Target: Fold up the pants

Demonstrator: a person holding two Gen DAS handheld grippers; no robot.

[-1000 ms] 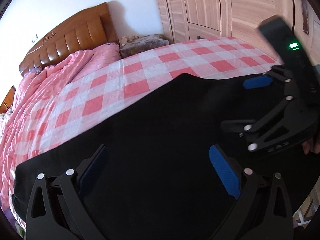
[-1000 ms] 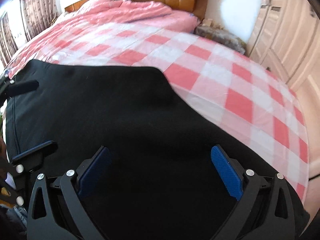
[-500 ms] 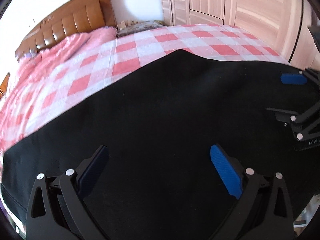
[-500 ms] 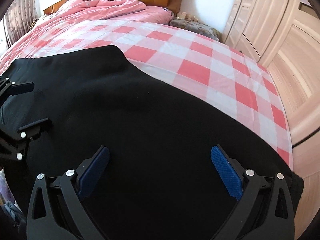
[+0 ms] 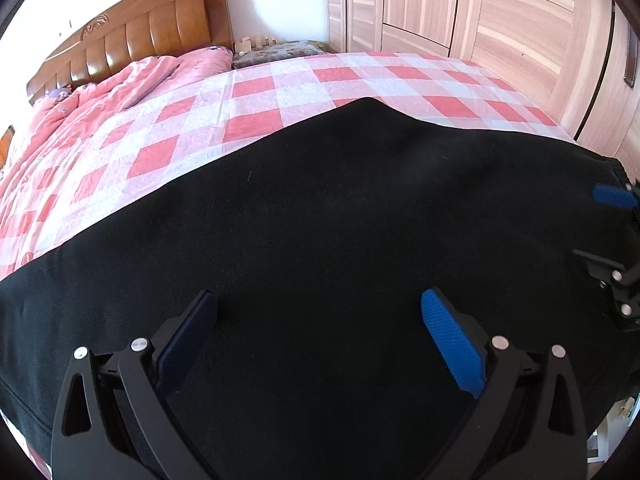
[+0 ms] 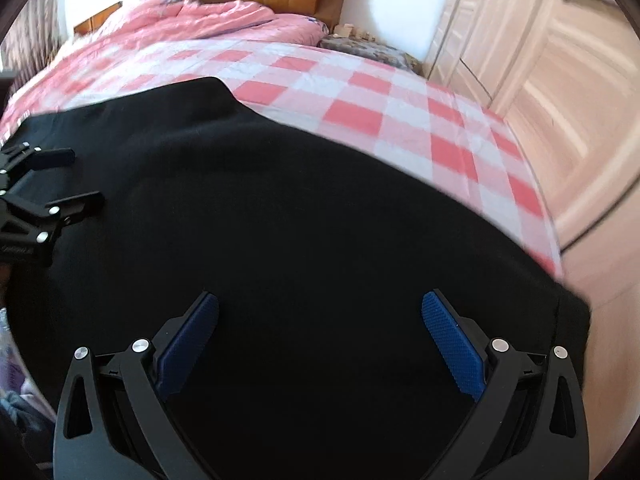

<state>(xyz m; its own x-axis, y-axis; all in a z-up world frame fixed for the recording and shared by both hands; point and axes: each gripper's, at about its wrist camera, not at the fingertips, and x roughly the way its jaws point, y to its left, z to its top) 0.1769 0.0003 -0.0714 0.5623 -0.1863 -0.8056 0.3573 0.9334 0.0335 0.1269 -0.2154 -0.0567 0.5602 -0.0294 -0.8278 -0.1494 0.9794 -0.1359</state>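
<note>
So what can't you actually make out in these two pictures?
- Pants: the near edge lies behind the left gripper in the left view, so no hem shows.
- Pants, right view: the waistband end is blurred, and the right gripper covers the near part.
- Whether either gripper touches the cloth: black on black, unclear.
- Items on the nightstand: too small.
</note>
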